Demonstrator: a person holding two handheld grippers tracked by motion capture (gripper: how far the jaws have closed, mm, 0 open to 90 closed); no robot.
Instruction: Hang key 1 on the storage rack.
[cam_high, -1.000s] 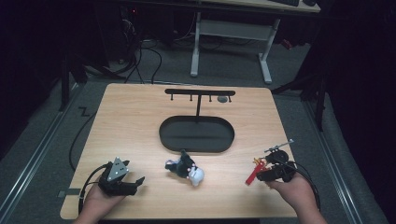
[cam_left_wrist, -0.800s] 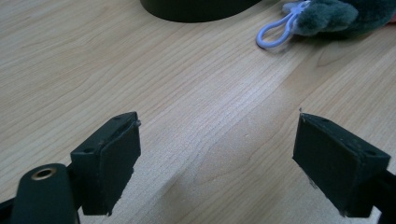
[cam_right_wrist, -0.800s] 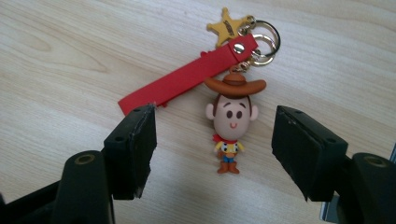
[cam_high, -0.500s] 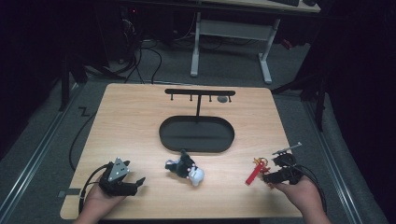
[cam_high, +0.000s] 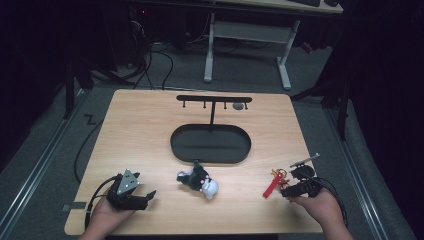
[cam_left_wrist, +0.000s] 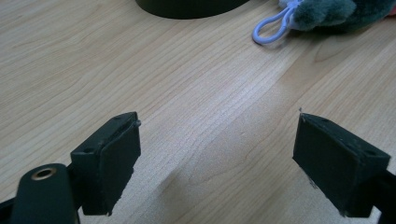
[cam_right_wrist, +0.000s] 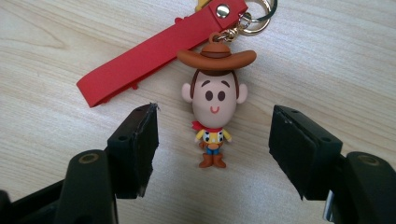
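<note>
A cowboy figure keychain (cam_right_wrist: 215, 100) lies flat on the wooden table (cam_high: 140, 135), its red strap (cam_right_wrist: 154, 51) reaching up and left from a gold ring (cam_right_wrist: 257, 18). My right gripper (cam_right_wrist: 215, 135) is open, one jaw on each side of the figure's legs, touching nothing. In the high view this gripper (cam_high: 287, 191) sits at the front right, just right of the red strap (cam_high: 270, 186). My left gripper (cam_high: 146, 198) rests open at the front left over bare wood (cam_left_wrist: 217, 154). A grey-green and white plush keychain (cam_high: 198, 180) lies between the two grippers.
A black stand with an oval base (cam_high: 210, 145) and a hooked crossbar (cam_high: 214, 98) occupies the table's middle and back. A small grey item (cam_high: 239, 106) hangs near the bar's right end. The plush's lilac loop (cam_left_wrist: 273, 28) lies close to the base. Dark floor surrounds the table.
My right hand has shifted slightly right and toward the front edge, away from the red strap, which stays on the table. The left gripper and the plush have not moved.
</note>
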